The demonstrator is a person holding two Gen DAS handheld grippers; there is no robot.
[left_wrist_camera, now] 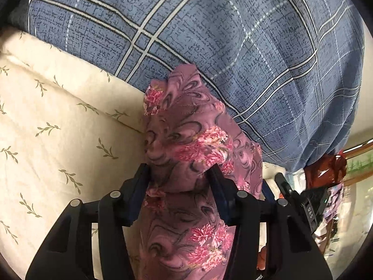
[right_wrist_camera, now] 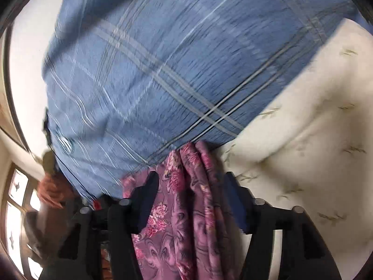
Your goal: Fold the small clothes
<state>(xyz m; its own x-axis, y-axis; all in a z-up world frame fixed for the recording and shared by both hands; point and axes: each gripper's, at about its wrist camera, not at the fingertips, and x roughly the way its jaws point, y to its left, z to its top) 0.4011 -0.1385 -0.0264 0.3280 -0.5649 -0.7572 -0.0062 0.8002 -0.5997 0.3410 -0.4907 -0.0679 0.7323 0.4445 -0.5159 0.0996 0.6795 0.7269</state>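
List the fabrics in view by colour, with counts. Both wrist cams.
Mauve floral garment: 1, gathered between the fingers of the left gripper and the right gripper
Blue plaid bedding: 1
Cream leaf-print sheet: 1
Total: 3. The reddish item at the left view's right edge is too unclear to count.

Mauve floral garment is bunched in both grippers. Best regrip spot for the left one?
Take the free upper edge of the mauve floral fabric garment, coming from the cream leaf-print sheet side: that edge stands clear above the fingers, while the blue plaid pillow crowds the other side.
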